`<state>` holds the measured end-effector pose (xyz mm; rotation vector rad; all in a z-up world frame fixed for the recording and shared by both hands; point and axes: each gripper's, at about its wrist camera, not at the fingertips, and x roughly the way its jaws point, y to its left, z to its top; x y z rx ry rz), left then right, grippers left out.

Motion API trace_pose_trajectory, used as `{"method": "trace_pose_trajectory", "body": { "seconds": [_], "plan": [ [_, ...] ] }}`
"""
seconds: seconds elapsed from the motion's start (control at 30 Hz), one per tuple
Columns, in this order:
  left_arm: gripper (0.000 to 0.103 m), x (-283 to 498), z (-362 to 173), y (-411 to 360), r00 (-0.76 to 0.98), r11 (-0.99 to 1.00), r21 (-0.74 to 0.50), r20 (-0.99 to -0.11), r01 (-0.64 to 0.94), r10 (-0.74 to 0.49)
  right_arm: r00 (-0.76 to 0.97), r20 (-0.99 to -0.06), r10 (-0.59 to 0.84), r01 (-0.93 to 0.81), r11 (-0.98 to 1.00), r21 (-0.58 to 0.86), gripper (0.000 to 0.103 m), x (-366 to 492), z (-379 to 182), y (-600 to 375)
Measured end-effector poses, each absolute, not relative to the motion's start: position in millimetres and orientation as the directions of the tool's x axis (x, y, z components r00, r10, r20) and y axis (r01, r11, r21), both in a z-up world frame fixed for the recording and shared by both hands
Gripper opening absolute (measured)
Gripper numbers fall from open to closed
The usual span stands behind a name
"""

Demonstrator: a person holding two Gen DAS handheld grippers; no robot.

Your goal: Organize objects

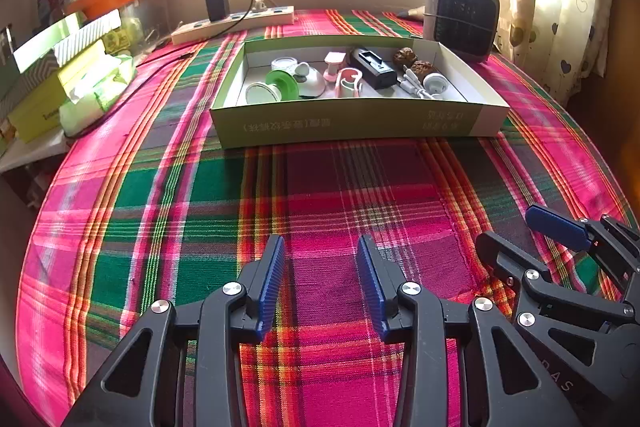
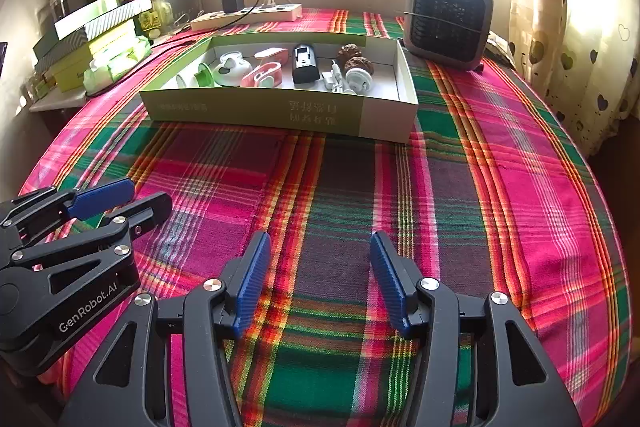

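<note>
Both tongs are hovering low over the plaid cloth covering the tabletop, side by side, near the front edge. Left tongs are standing apart with nothing between the blue pads, only cloth showing in the gap. Right tongs are gaping a bit wider, also gripping nothing.

Green-and-white shallow box is sitting well ahead of both tongs, mid-tabletop. Small objects are lying inside it: green spool, white dome-shaped piece, pink holder, black rectangular gadget, two brown lumps, white round plug with cable.

Grey fan heater is standing behind the box's right end. Power strip with black charger is lying at the far edge. Stacked green boxes are sitting at left.
</note>
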<state>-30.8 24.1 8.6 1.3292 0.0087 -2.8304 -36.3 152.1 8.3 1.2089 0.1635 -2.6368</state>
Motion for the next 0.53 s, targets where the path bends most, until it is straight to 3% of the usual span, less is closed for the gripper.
{"method": "trace_pose_trajectory", "body": {
  "seconds": [0.53],
  "plan": [
    [0.036,-30.2,8.6,23.3,-0.639,-1.000,0.002,-0.769,0.016,-0.011,-0.631,-0.758,-0.166,0.259,-0.966,-0.004,0.055,-35.8,8.2,151.6]
  ]
}}
